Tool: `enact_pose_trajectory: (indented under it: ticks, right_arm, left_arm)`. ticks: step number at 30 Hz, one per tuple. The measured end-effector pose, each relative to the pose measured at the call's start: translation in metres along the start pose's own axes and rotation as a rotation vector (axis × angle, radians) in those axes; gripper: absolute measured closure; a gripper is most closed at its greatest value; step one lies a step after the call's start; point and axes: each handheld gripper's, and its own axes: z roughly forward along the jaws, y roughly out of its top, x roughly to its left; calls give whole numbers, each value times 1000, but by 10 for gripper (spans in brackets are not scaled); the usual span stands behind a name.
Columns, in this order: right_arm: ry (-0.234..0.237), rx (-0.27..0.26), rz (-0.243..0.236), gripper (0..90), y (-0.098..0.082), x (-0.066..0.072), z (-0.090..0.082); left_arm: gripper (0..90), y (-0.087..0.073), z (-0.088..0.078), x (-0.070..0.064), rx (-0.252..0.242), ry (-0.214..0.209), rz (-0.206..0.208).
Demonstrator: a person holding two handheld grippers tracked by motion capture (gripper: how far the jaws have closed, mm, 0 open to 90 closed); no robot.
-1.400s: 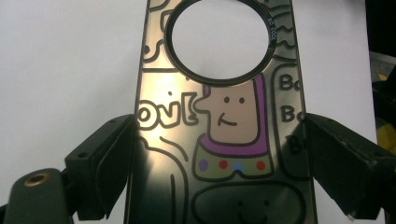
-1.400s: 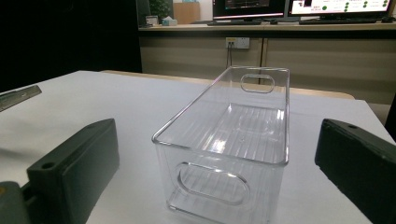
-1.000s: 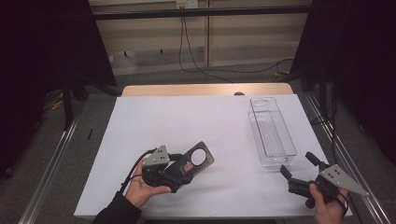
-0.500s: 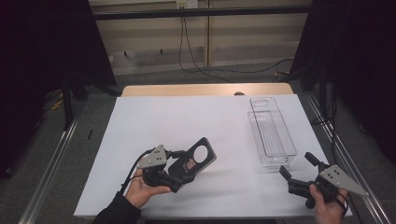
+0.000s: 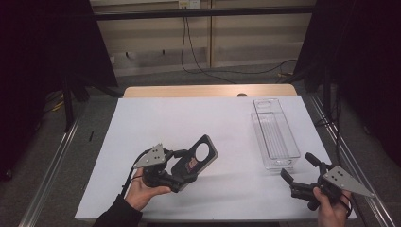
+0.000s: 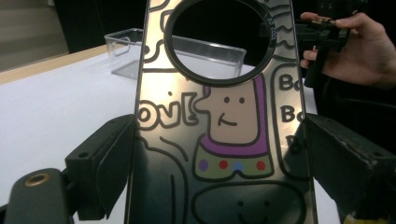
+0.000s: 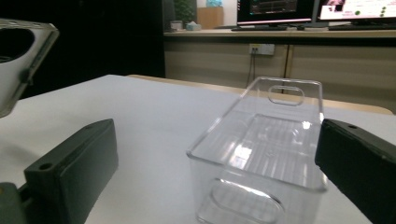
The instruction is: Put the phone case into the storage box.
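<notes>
My left gripper (image 5: 189, 165) clamps the phone case (image 6: 219, 116) by its edges. I should carry it level over the clear bin (image 5: 274, 135); my right gripper (image 5: 299, 171) waits open

Phone case (image 5: 197, 158) left of clear bin (image 5: 275, 135)

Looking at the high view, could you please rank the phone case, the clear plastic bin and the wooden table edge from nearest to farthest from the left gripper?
1. Phone case: gripped between the fingers of the left gripper.
2. Clear plastic bin: off to the right on the white sheet.
3. Wooden table edge: at the far side, beyond the sheet.
</notes>
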Motion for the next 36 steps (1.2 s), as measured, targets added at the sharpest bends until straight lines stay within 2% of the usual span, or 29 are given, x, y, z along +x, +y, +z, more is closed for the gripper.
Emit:
enact_pose_trajectory:
  ticks: [1, 4, 10, 15, 20, 23, 26, 30, 33, 36]
  right_arm:
    - [14, -5, -3, 0, 2, 2, 1]
    - [36, -10, -1, 0, 5, 5, 3]
    - [85, -12, -1, 0, 9, 6, 12]
    - [135, -25, 9, 0, 16, 11, 21]
    - [193, -14, 7, 0, 23, 18, 28]
    - [217, -6, 7, 0, 25, 21, 34]
    - [233, -7, 10, 0, 23, 24, 39]
    - [259, 12, 13, 0, 20, 27, 42]
    - [278, 16, 9, 0, 21, 29, 45]
    - [328, 18, -7, 0, 22, 33, 48]
  left_arm:
    - [123, 1, 0, 0, -3, -9, -13]
    - [123, 3, 1, 0, 0, -14, -5]
    - [122, 5, 5, -1, -4, -29, -24]
    - [122, 9, 8, -1, -9, -33, -24]
    - [122, 15, 13, -3, 2, -43, 28]
    - [123, 19, 18, 0, 5, -62, 33]
    - [122, 19, 25, 4, -14, -77, 17]
    - [122, 16, 31, 5, 16, -101, 36]
    - [122, 15, 31, 3, 19, -106, 44]
    - [122, 16, 30, 0, 18, -115, 55]
